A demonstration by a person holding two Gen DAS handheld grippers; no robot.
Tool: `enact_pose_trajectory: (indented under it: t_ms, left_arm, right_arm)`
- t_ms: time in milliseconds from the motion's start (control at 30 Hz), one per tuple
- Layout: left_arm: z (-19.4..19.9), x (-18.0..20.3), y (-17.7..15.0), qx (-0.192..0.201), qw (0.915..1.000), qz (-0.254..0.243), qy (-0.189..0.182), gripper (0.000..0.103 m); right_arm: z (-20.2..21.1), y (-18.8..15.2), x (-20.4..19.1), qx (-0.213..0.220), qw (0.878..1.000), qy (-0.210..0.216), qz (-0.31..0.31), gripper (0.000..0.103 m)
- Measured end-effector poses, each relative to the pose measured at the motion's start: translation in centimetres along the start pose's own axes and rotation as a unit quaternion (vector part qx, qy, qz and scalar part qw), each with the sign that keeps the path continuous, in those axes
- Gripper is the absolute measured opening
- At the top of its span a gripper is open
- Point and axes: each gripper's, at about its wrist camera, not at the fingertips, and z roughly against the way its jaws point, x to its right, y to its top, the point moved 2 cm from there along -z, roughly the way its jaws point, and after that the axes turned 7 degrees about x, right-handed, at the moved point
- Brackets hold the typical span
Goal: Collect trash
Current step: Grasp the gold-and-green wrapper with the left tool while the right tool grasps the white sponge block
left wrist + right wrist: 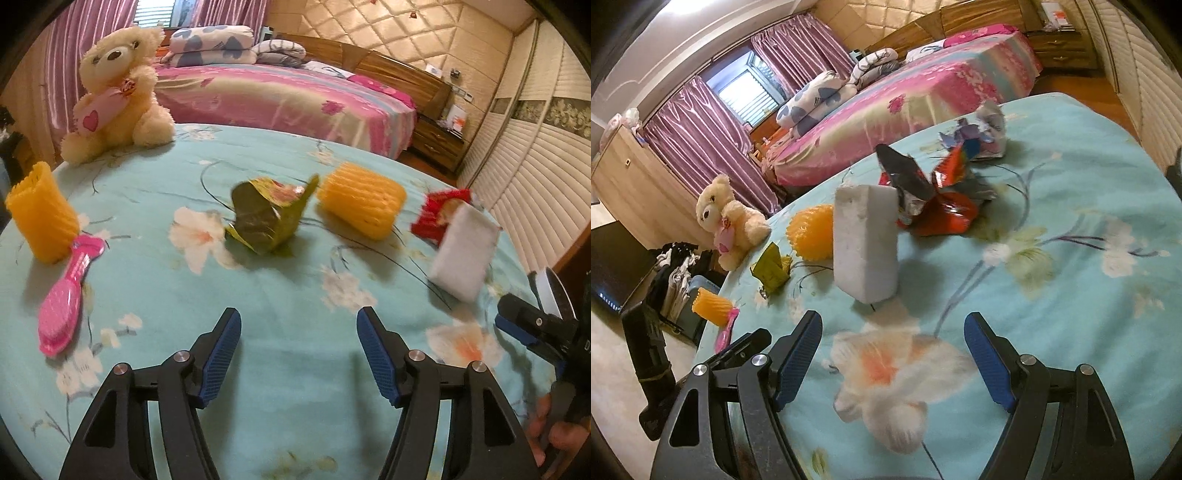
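A crumpled green wrapper lies mid-bed on the blue floral sheet, a yellow foam sleeve just right of it, then a white block (upright) before a red wrapper. The left gripper and right gripper hover open, empty.

Floral bedspread carries teddy, wrappers, foam sleeves, hairbrush.

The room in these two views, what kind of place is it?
Most likely a home bedroom. A bed with a pink floral sheet carries folded quilts, purple curtains hang at a window, and a teddy bear sits on the nearer surface covered with a turquoise flowered sheet.
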Motion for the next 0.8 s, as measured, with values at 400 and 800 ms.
enact_pose_trajectory:
  t_ms: [400,800]
  left_arm:
    - [-5.0,-1.7,3.9,-0.001,0.9998,-0.003,0.018,0.080]
    - [-6.6,-1.3,4.4,0.014,0.9997,-0.015,0.011,0.021]
  right_arm:
    - [-3.5,1.6,-0.3,-0.006,1.000,-0.002,-0.017,0.081]
    - [-4.6,2.1,-0.4,0.007,1.000,-0.002,-0.019,0.050]
